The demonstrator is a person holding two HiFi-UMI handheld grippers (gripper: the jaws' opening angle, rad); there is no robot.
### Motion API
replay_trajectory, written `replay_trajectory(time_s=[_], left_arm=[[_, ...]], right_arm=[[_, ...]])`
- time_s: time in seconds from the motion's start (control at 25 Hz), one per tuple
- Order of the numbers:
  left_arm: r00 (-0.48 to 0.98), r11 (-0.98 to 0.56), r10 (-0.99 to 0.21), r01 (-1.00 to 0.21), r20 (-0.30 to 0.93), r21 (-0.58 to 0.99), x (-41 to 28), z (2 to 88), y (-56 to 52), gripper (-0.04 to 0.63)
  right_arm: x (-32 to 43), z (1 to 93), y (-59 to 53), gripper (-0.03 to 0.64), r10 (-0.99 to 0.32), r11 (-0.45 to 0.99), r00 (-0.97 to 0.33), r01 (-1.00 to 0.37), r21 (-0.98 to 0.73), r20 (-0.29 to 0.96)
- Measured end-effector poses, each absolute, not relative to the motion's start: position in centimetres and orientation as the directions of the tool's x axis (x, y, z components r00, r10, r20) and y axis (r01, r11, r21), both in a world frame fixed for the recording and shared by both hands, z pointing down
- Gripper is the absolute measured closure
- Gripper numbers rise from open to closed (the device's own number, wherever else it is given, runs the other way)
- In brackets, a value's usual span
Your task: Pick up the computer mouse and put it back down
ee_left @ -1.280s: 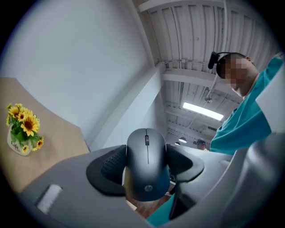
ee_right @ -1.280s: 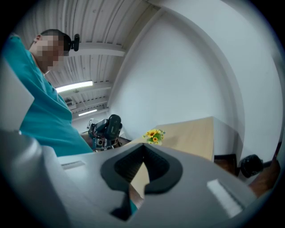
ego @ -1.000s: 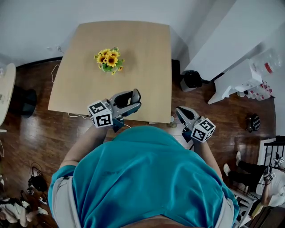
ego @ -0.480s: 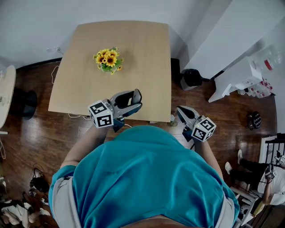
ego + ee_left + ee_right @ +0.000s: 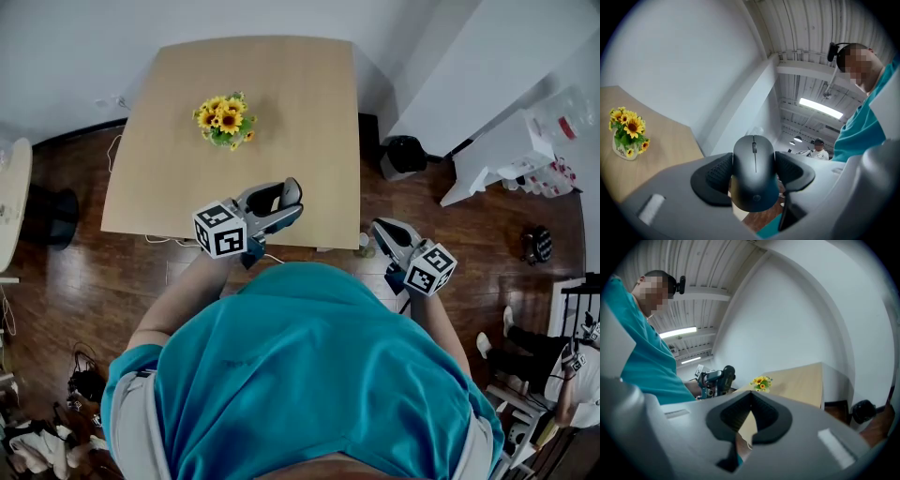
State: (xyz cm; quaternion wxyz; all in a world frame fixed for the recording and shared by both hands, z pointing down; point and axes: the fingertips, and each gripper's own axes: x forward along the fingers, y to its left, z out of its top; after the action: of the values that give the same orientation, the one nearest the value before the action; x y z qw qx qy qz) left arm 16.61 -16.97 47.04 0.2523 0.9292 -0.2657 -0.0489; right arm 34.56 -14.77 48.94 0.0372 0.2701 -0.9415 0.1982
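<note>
We have the mouse (image 5: 754, 171) in the air, clamped in the left gripper (image 5: 286, 202). The two dark pads (image 5: 715, 174) press on its flanks, one on each side. The left gripper view shows its scroll wheel running straight up the middle and its nose pointing away from us. Gripping the narrow sides makes sense, because the ribbed pads get flat walls to bite on and the rounded top is left free.

From the head view, the mouse hangs over the near edge of the table (image 5: 309, 112), clear of the wood as far as we can judge. It is well apart from the flowers (image 5: 225, 122) farther back. We read the lift as done and the put-down as what is left. The bare wood right under the gripper is the obvious landing spot, with nothing near to bump.

The right gripper (image 5: 386, 236) sits off the table's near corner, out over the floor (image 5: 75, 272). Its jaws are together at the tips with nothing between them. It has no part in this one-handed job, so we think it is parked there to keep out of the way.

For the next move we would want a level descent, with the mouse's underside flat on the wood before the pads let go, so it doesn't tip or skid off that near edge.
</note>
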Motion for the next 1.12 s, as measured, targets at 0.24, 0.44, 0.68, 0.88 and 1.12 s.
replay_trajectory(time_s=[0.24,0.44,0.68,0.88,1.12], left_arm=[[0.833,-0.669,-0.528,-0.529,0.167,0.522,17.9,51.0,-19.6,0.299],[0.796,-0.612,-0.526,-0.598,0.299,0.518,19.5,54.6,-22.1,0.299],[0.744,-0.545,-0.513,-0.668,0.428,0.507,22.0,59.1,-24.8,0.299],[0.667,-0.475,-0.510,-0.745,0.543,0.468,23.1,62.8,-26.8,0.299],[0.540,-0.365,-0.502,-0.840,0.676,0.401,22.4,67.8,-29.1,0.298]], right_arm=[[35.3,48.7,-13.5,0.614,-0.507,0.765,-0.848,-0.524,-0.373,0.153],[37.1,49.3,-12.6,0.614,-0.531,0.743,-0.834,-0.545,-0.389,0.154],[39.7,50.2,-11.2,0.614,-0.567,0.708,-0.808,-0.577,-0.407,0.161],[41.9,50.9,-10.1,0.614,-0.590,0.679,-0.788,-0.602,-0.419,0.176],[44.1,51.7,-9.2,0.614,-0.613,0.648,-0.766,-0.628,-0.431,0.193]])
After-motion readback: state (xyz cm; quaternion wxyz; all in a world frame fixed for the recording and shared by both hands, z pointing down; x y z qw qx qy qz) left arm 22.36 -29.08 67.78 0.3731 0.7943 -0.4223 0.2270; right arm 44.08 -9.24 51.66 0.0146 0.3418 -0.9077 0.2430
